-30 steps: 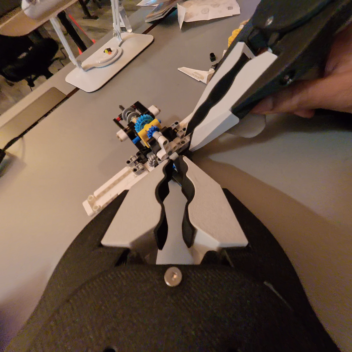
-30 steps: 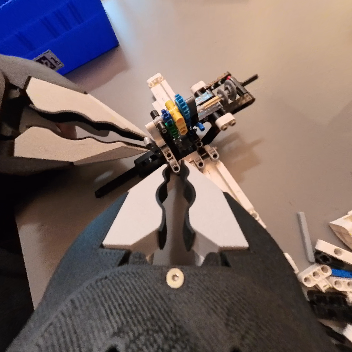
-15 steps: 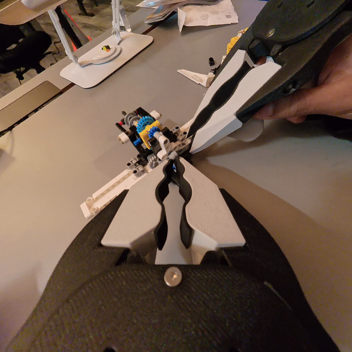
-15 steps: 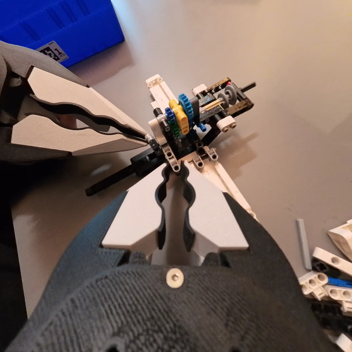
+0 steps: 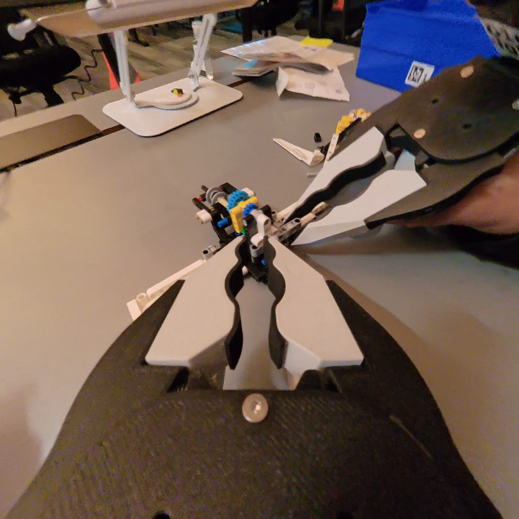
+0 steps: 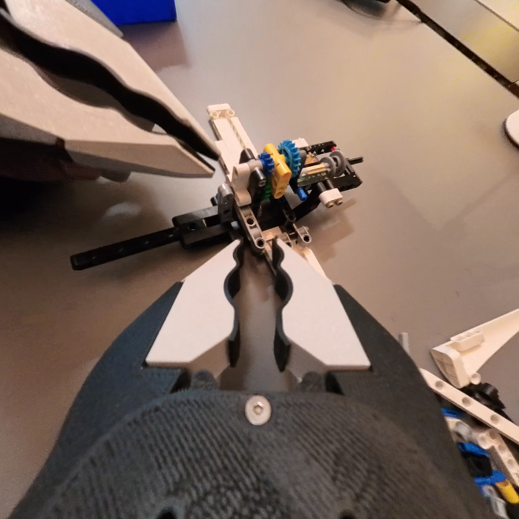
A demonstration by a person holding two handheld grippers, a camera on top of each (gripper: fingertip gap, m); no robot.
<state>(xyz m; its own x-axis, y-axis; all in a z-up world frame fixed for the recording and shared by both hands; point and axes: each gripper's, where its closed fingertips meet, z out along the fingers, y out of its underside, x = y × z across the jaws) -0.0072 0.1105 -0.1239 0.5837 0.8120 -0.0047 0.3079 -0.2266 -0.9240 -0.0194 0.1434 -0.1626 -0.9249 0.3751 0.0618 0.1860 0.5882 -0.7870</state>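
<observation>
Both grippers meet at one small brick model [image 5: 238,213] that stands on the grey table [image 5: 112,224], near its middle. The model has a black frame, white beams, a yellow block, blue gear wheels and a grey spring part at its far end.

The left gripper [image 5: 254,244] comes from the near side. Its fingers are only a little apart, and a white and grey connector piece of the model stands between the tips; the right pad seems to touch it, but whether the left pad presses on it I cannot tell. In the right wrist view the same gripper [image 6: 212,161] shows with its tips just beside the long white beam [image 6: 224,126], and the jaws look slightly apart.

The right gripper [image 6: 257,244] is spread a little around the end of a light grey beam [image 6: 251,224] with holes. A gap shows beside its left pad, so it does not pinch the beam. A hand [image 5: 477,207] holds this gripper.

A long black beam [image 6: 126,250] sticks out of the model to the left. Loose white, black and blue parts [image 6: 463,407] lie at the right. Farther on the table are a white lamp base [image 5: 174,109], some papers [image 5: 303,70] and a blue bin [image 5: 415,42]
</observation>
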